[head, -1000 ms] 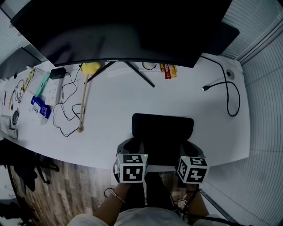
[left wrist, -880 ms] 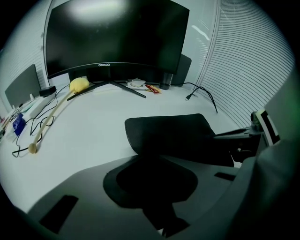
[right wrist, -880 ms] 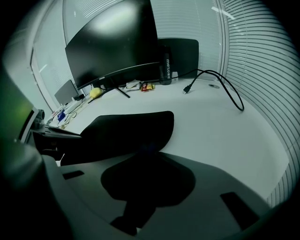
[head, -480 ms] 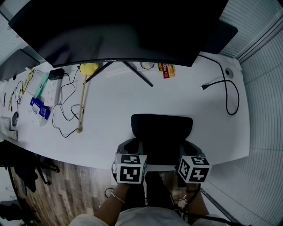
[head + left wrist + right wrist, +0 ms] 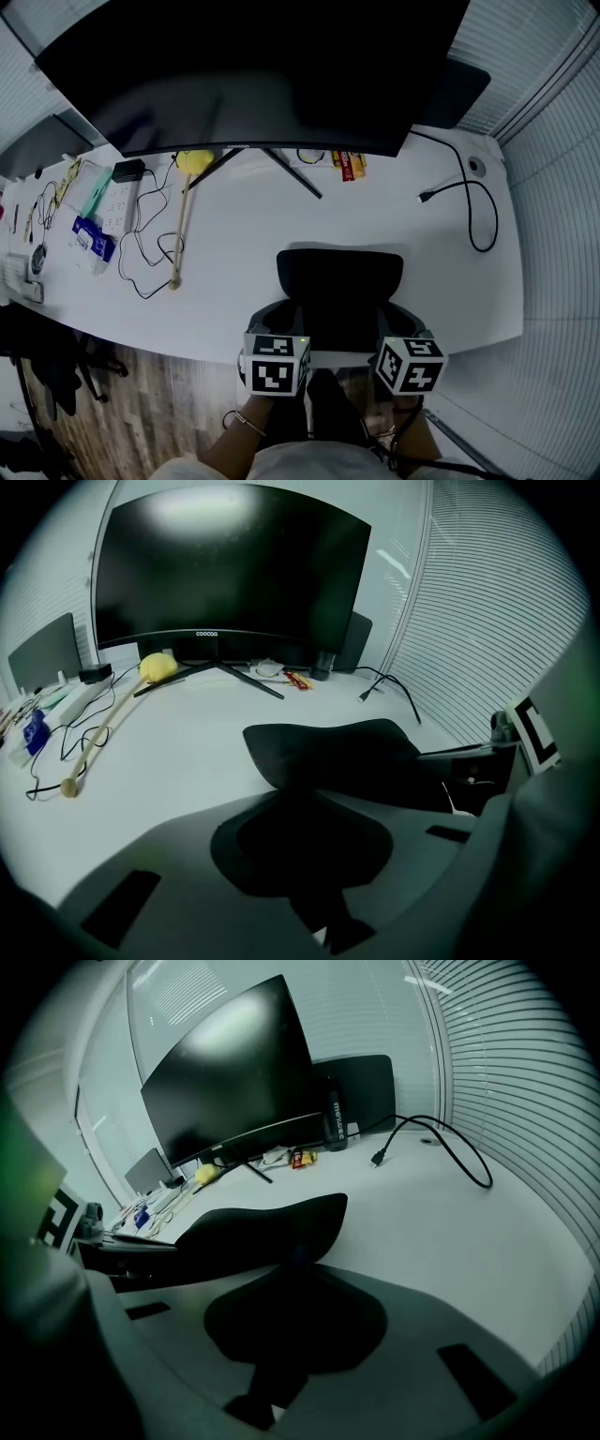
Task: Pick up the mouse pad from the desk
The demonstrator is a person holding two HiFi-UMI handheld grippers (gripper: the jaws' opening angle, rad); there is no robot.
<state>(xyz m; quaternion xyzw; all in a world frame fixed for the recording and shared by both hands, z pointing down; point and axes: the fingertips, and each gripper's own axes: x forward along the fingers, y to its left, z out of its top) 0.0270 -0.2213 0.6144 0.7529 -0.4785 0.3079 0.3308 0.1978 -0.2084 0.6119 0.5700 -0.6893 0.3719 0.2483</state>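
The black mouse pad (image 5: 339,281) lies on the white desk (image 5: 234,244), just in front of the person. My left gripper (image 5: 281,314) is at its near left corner and my right gripper (image 5: 398,314) at its near right corner. In the left gripper view the mouse pad (image 5: 337,747) runs in between the left gripper's (image 5: 300,803) jaws, which are closing on it, and its near edge curves up off the desk. The right gripper view shows the mouse pad (image 5: 262,1227) pinched in the right gripper (image 5: 295,1274) and bowed upward the same way.
A wide dark monitor (image 5: 253,66) on a splayed stand fills the back of the desk. A yellow-headed stick (image 5: 180,220), a power strip (image 5: 108,197) and tangled cables lie at left. A loose black cable (image 5: 469,202) curls at right. The desk's front edge runs under the grippers.
Both grippers stay at the pad's near corners and hardly move. Their jaws have drawn in onto the pad's near edge. The head view has tilted slightly.
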